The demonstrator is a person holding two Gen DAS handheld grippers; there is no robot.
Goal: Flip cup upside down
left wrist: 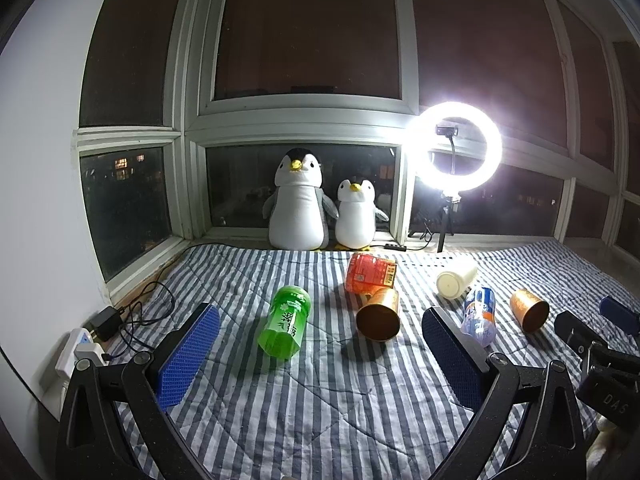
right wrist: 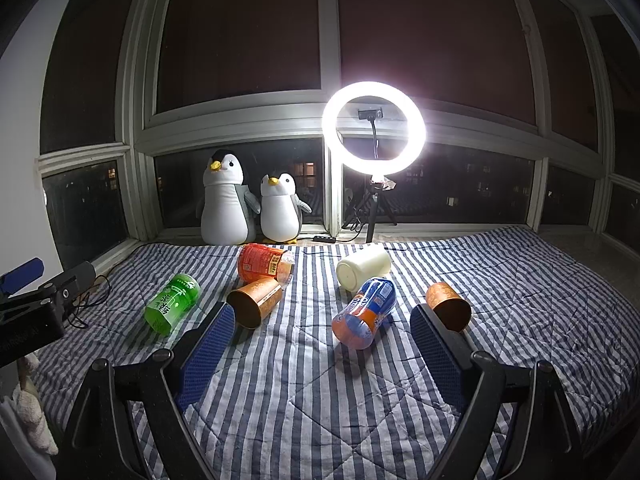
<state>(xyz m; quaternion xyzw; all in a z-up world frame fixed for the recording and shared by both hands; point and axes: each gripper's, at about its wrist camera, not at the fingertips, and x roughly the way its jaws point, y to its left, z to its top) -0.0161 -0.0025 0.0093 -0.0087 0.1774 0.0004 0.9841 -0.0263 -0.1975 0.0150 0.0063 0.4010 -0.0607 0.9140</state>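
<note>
1. While both grippers, left gripper (left wrist: 320, 354) and right gripper (right wrist: 322, 350), hover spread and empty, two copper cups (left wrist: 378, 314) (right wrist: 448, 306) lie sideways ahead on the striped quilt (right wrist: 304, 392).
2. Soft bedding may let a flipped cup topple; neighbouring bottles (right wrist: 364, 314) crowd any approach.

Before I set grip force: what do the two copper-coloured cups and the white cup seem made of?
Near copper cup and far copper cup: thin, perhaps foil-faced paper; speckled metallic sheen, dark inside. White cup: likely plastic; smooth, matte, opaque. All lie sideways on the striped quilt.
</note>
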